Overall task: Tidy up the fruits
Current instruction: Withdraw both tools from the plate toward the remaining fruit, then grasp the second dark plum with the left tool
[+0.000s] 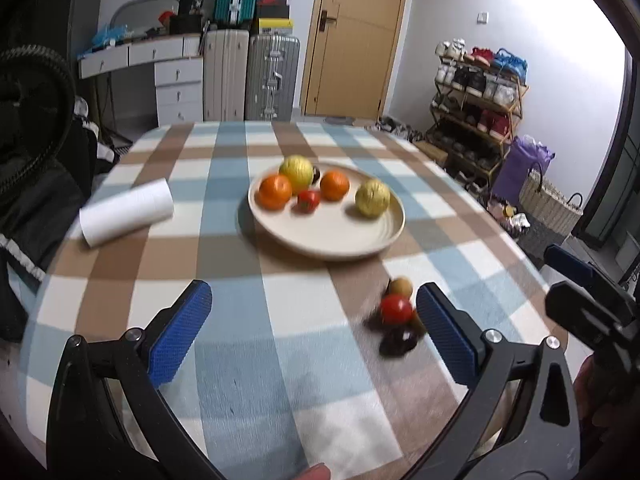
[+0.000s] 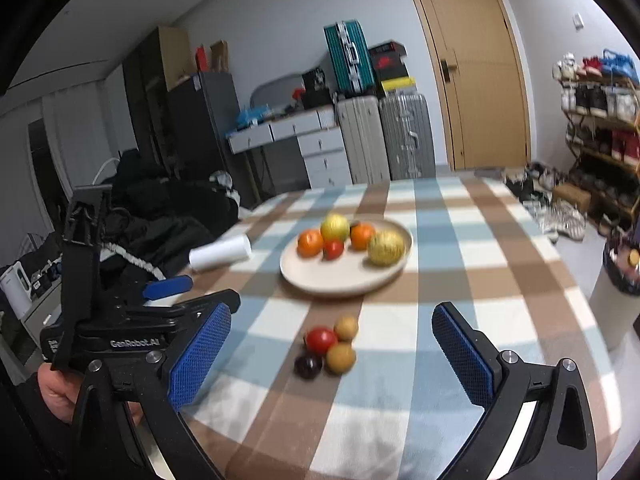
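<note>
A cream plate (image 1: 340, 236) (image 2: 320, 280) on the checked tablecloth holds two oranges (image 1: 275, 191) (image 1: 335, 185), two yellow-green fruits (image 1: 296, 171) (image 1: 372, 197), a small red fruit (image 1: 308, 201) and a dark one behind. Nearer me lies a loose cluster on the cloth: a red tomato (image 2: 321, 339) (image 1: 396, 309), two small brown fruits (image 2: 346, 328) (image 2: 341, 357) and a dark plum (image 2: 308, 365). My left gripper (image 1: 316, 334) is open, and the cluster lies just inside its right finger. My right gripper (image 2: 334, 354) is open with the cluster between its fingers, apart from both.
A white paper roll (image 1: 127, 212) (image 2: 220, 254) lies left of the plate. The round table's edge (image 1: 532, 264) curves close on the right. A dark chair with clothes stands left. Suitcases, drawers, a door and a shoe rack (image 1: 476, 100) stand beyond.
</note>
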`<control>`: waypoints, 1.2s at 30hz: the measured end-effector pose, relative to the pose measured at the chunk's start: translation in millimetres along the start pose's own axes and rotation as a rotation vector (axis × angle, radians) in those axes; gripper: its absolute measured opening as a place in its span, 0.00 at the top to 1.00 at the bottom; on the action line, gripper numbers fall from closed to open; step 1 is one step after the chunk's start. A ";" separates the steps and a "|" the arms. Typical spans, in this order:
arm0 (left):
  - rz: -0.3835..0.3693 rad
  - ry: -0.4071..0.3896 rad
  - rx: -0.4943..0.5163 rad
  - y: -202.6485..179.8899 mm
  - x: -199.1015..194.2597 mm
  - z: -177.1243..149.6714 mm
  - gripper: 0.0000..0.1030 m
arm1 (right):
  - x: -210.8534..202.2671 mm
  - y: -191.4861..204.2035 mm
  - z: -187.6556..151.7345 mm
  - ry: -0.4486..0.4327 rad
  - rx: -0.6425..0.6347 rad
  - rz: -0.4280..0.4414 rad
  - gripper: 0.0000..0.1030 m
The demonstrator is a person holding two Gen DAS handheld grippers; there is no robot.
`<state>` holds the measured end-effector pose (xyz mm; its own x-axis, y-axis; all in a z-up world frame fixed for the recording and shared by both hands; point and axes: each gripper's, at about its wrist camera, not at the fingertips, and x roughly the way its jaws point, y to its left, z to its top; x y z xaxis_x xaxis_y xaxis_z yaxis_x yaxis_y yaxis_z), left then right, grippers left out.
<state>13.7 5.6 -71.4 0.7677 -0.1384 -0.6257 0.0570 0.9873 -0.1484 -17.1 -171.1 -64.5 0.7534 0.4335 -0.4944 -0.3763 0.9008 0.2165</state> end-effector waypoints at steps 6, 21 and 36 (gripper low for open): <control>-0.017 0.049 -0.008 3.8 16.9 -21.5 0.01 | 19.4 -9.2 -16.5 0.065 0.056 0.019 0.00; -0.119 0.205 0.053 -29.2 74.6 -33.1 0.01 | 40.6 -36.2 -35.5 0.118 0.136 -0.014 0.00; -0.204 0.238 0.090 -42.2 88.8 -27.4 0.43 | 42.7 -45.2 -35.0 0.112 0.162 -0.001 0.00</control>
<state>62.0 -50.5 -141.7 0.5642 -0.3378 -0.7533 0.2587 0.9388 -0.2272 13.3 -194.1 -124.9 0.6854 0.4357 -0.5834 -0.2770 0.8970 0.3445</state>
